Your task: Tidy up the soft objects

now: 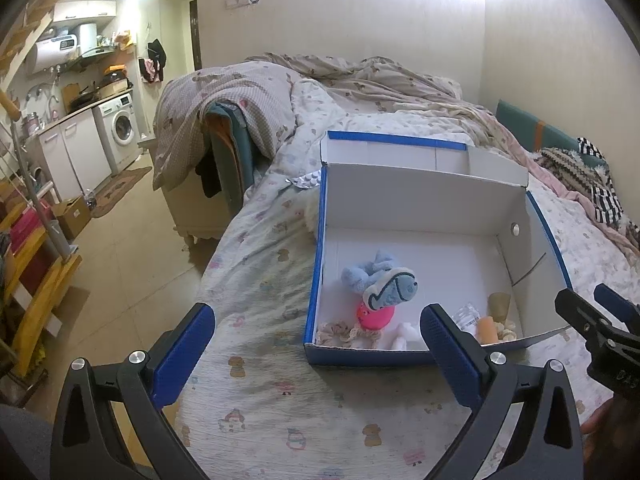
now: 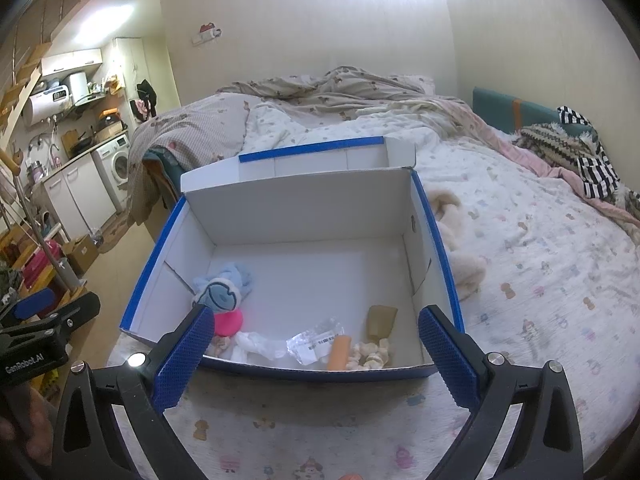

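An open blue-and-white cardboard box stands on the bed. Inside lie a blue plush toy, a pink soft ball, a beige crocheted piece, a white soft item, an orange cylinder and a cream knitted piece. A cream fluffy plush lies on the bed right of the box. My left gripper is open and empty, before the box's near left corner. My right gripper is open and empty, at the box's near wall.
The bed has a printed quilt and crumpled blankets at the back. A striped and knitted garment pile lies at far right. A blister pack lies left of the box. The bed's left edge drops to the floor.
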The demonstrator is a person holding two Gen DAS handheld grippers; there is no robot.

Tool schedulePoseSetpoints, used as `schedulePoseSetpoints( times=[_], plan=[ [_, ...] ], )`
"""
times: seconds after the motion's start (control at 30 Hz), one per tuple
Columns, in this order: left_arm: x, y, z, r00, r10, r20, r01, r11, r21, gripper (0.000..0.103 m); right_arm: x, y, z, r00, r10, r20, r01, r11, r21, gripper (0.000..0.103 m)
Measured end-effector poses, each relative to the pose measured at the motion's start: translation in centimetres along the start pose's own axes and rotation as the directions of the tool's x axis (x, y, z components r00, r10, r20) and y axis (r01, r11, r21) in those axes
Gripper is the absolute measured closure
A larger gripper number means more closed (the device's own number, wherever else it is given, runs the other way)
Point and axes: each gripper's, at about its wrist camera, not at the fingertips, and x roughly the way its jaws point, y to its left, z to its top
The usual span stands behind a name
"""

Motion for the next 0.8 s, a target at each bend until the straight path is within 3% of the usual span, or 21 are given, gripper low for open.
schedulePoseSetpoints(
  times=[0.8],
  plan=[
    [0.43, 0.06, -0.37, 1.000, 0.001, -0.011, -0.001, 1.000, 0.003, 0.000, -0.25, -0.11, 0.02, 1.000, 0.001, -0.002, -0.001, 1.000, 0.004, 0.000]
  ],
)
